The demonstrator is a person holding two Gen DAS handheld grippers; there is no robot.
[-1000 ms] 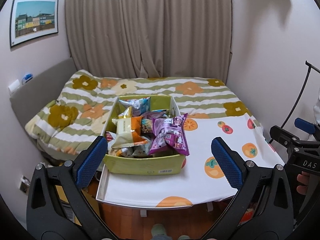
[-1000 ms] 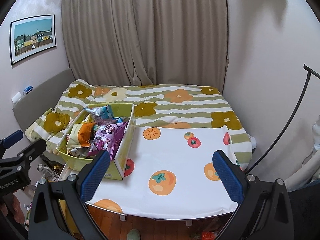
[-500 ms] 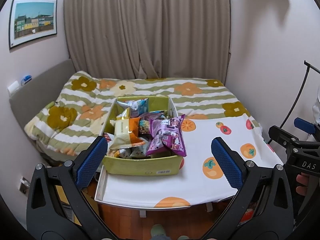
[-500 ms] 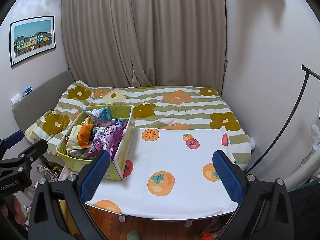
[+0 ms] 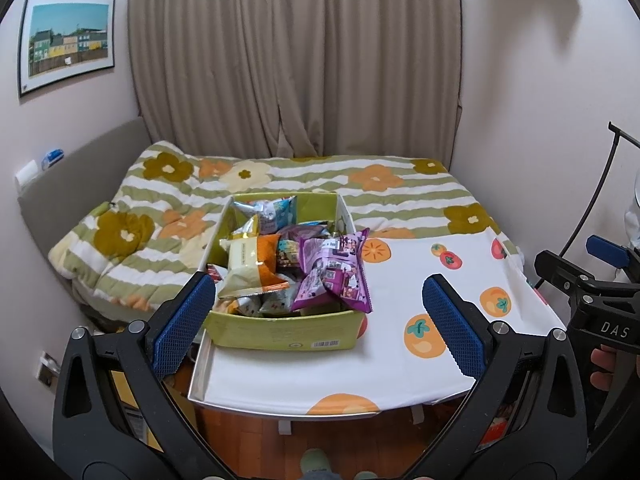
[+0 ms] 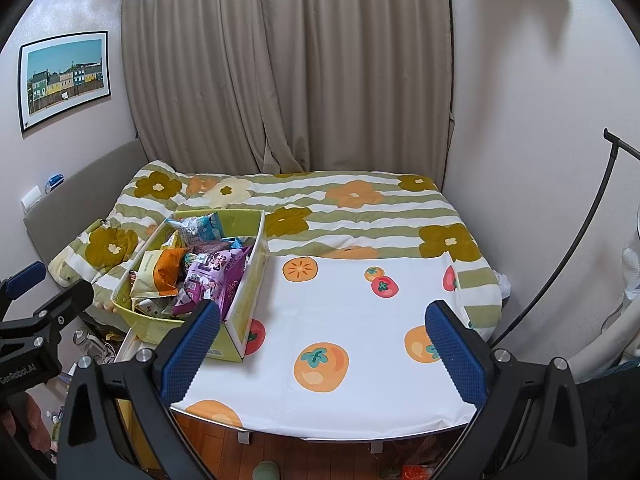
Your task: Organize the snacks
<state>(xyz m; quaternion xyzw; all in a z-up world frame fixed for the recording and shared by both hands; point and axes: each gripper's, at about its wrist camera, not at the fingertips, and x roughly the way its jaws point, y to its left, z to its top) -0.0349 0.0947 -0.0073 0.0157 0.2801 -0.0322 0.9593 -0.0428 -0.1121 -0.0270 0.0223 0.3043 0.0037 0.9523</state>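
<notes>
The left gripper (image 5: 318, 316) had its jaws spread wide with nothing between them, its blue pads sitting in the lower left and lower right of the left wrist view. The right gripper (image 6: 322, 342) was likewise held wide apart and empty. Both hung above the near edge of the white table (image 5: 392, 380) with its fruit-print cloth, well short of the snacks.

The green box (image 5: 280, 334) stood on the left part of the table, in the centre of the left wrist view and at centre left of the right wrist view. It was heaped with packets: a purple snack bag (image 5: 334, 276) lay on top, hanging over the right rim, and a cream-and-orange packet (image 5: 252, 266) sat just beside it toward the left.

Against the frames a second before, very little differed. In the left wrist view the box and table sat slightly lower and looked a touch nearer; in the right wrist view the scene had barely shifted. The packets lay as they had, and the jaws kept the same spread. Behind the table, the flowered bedspread (image 6: 352, 204) filled the middle of the frame.
</notes>
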